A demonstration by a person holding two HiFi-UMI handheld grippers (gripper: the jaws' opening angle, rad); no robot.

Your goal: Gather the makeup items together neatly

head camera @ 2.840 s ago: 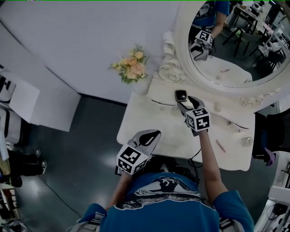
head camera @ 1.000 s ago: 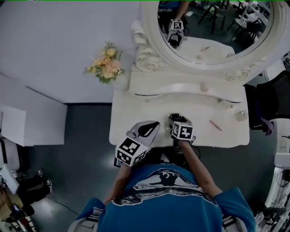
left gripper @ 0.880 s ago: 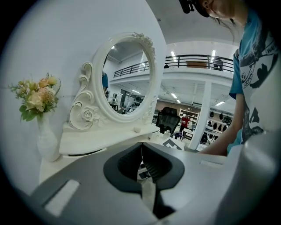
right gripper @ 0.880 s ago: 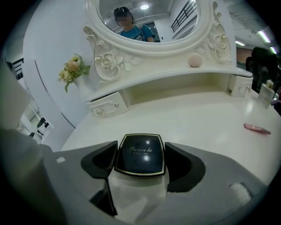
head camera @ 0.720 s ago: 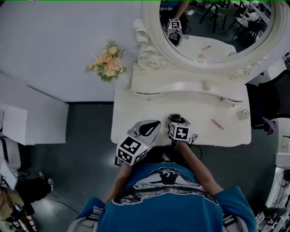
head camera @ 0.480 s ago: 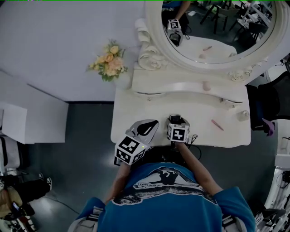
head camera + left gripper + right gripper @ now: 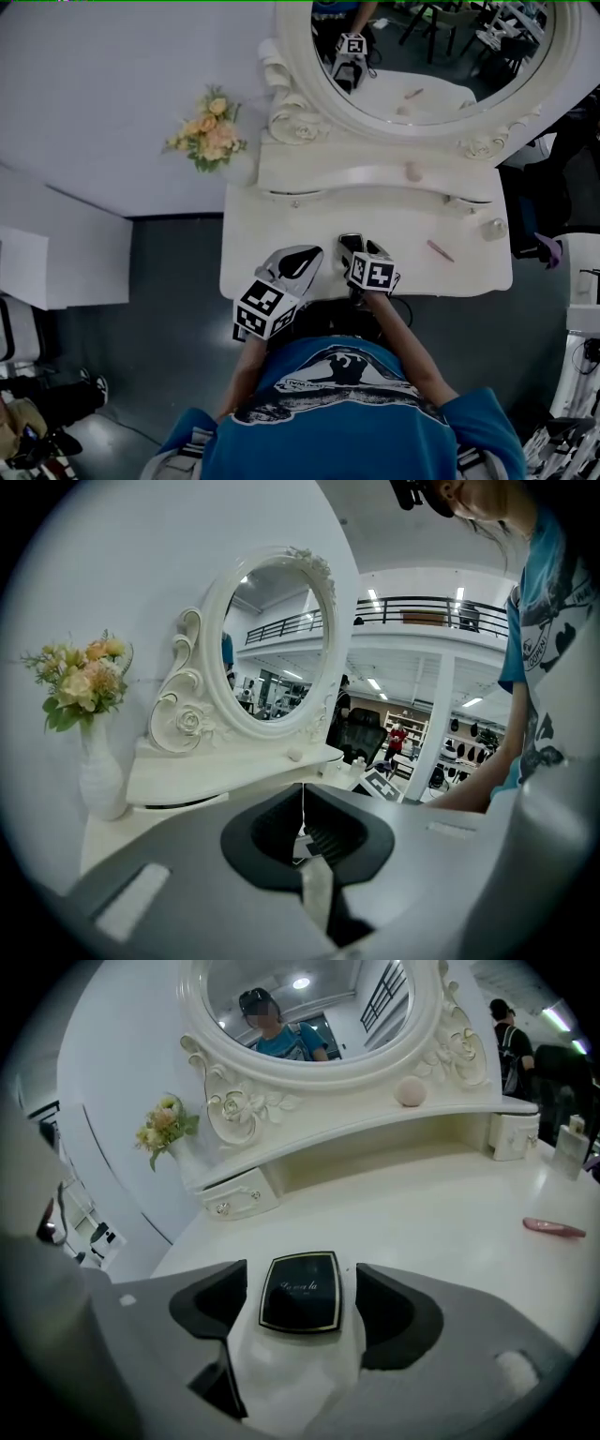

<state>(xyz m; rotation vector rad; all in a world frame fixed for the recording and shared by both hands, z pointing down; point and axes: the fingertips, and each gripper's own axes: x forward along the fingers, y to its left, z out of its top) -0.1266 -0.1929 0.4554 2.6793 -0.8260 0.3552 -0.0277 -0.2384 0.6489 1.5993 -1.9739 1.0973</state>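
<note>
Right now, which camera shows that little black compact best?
The right gripper view: the compact lies on the table between the right gripper's fingers, which have just been opening and don't touch it. In the head view that gripper hides most of it. The left gripper view misses it.

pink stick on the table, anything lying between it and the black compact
Nothing loose does: bare table runs from the pink stick to the black compact. Only the right tool straddles the compact; its jaws have just been opening, apart from it, one on the stick's side.
</note>
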